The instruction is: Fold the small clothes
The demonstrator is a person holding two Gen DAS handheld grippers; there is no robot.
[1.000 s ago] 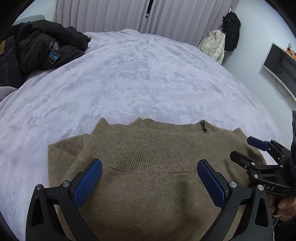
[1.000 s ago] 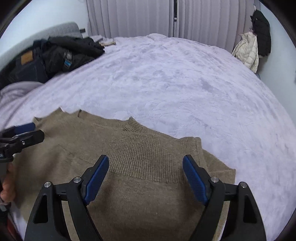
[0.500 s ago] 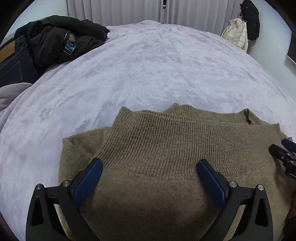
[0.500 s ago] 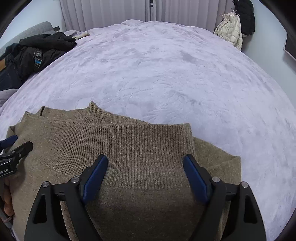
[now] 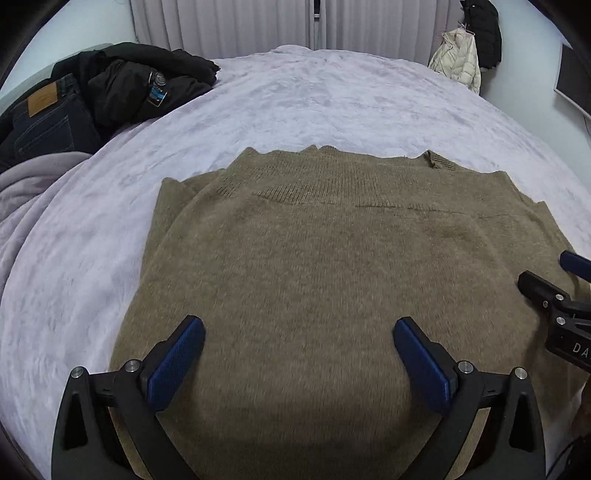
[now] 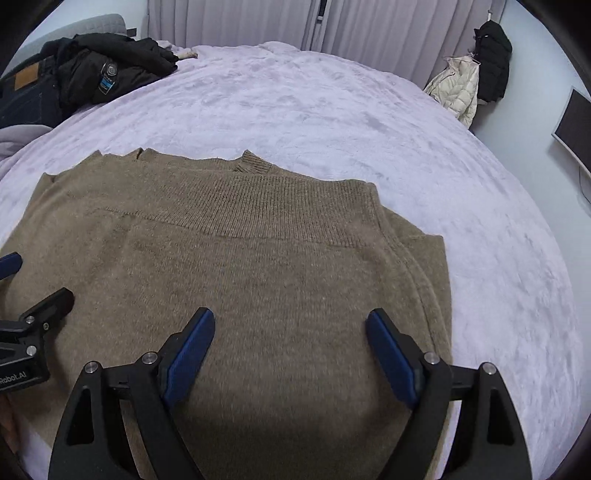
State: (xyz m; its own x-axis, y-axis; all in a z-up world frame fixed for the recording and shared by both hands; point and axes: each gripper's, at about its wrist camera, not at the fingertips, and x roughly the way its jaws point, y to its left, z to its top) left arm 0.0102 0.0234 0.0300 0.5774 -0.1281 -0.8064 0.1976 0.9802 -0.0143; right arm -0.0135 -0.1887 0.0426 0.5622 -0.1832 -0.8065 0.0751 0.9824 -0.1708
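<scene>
Both the left gripper (image 5: 298, 338) and the right gripper (image 6: 290, 330) hold their fingers wide apart and empty above the folded sweater (image 5: 332, 266), which lies on the bed (image 5: 332, 99) beneath and ahead of them.

Surroundings: bed (image 5: 332, 99) and room beyond it.
A pale lilac plush cover lay over the bed. At its far left corner sat a heap of dark clothing: a black jacket (image 5: 140, 85) bearing a blue label, partly over dark jeans (image 5: 44, 122) with a tan patch. A grey blanket (image 5: 29, 184) bunched below them. Grey curtains (image 6: 240, 22) hung behind. At far right a cream puffer coat (image 6: 458, 92) and a black coat (image 6: 493, 62) hung together; a dark screen (image 6: 572, 129) was on the right wall.
</scene>
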